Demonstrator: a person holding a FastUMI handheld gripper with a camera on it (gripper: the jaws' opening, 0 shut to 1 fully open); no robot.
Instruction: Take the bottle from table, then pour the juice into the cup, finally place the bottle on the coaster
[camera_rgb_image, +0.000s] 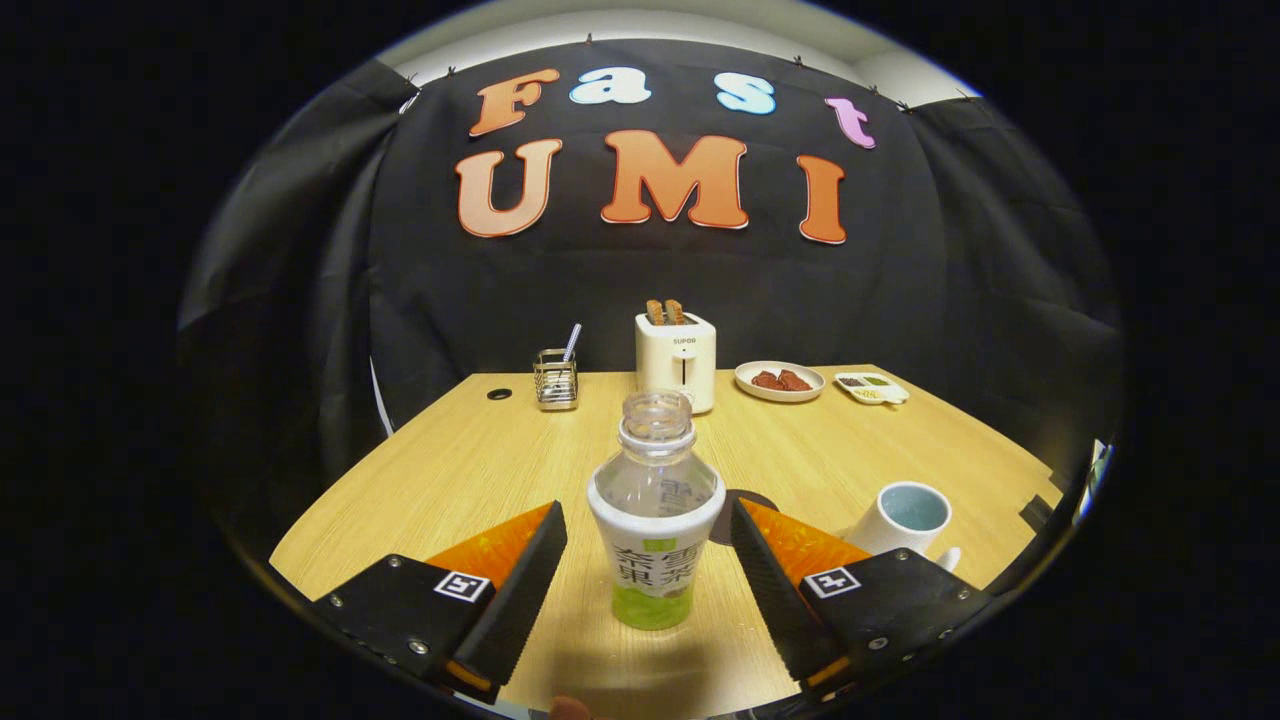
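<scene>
A clear bottle with no cap and a white and green label stands upright on the wooden table. It sits between the two fingers of my gripper, which is open, with a gap on each side of the bottle. A dark round coaster lies just behind the bottle, partly hidden by the right finger. A white cup with a pale blue inside stands to the right, beyond the right finger.
At the back of the table stand a white toaster with two slices, a wire holder with a utensil, a plate of reddish food and a small divided dish. A round hole is at back left.
</scene>
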